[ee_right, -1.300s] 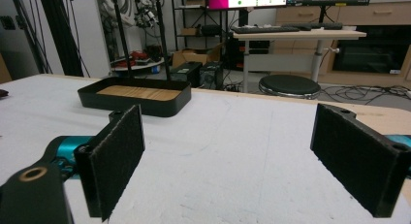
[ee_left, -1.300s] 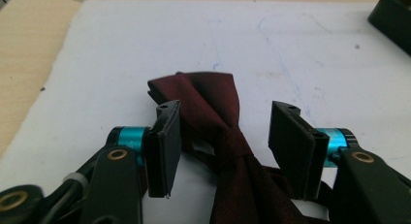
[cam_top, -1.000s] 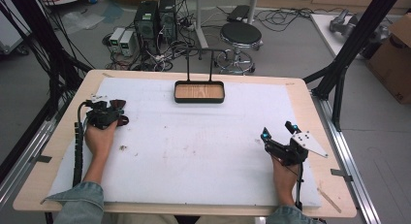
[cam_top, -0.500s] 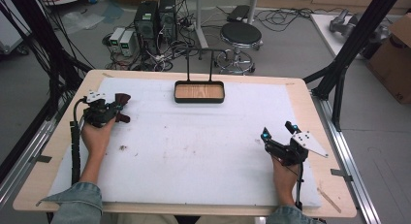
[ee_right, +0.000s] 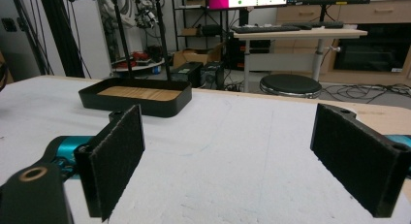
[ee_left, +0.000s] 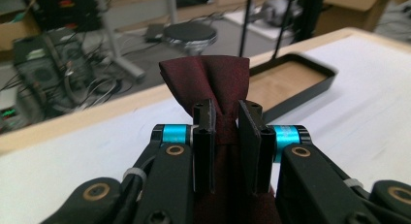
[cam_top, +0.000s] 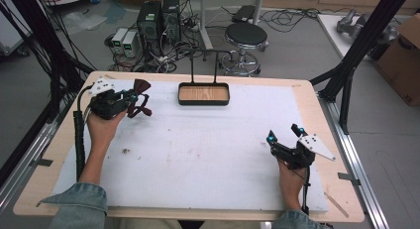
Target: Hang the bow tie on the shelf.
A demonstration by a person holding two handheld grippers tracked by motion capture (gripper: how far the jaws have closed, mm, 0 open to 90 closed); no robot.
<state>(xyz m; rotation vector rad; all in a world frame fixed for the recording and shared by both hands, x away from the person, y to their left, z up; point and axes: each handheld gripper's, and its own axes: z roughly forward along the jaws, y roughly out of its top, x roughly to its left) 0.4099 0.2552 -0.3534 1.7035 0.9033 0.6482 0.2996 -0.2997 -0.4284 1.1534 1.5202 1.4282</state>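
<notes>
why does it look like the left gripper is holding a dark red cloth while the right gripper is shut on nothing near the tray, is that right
Not quite: the right gripper is open, not shut. The right gripper view shows its two jaws standing wide apart with nothing between them, above the white mat. The rest holds: the left gripper is shut on the dark red cloth, and the tray lies at the far edge.

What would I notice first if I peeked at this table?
Probably the dark red cloth, pinched in the left tongs and held up near the table's far left corner. Next, the black tray with a wooden bottom at the middle of the far edge, with a thin black rack standing over it. The right tongs wait wide open near the right side, holding nothing.
</notes>
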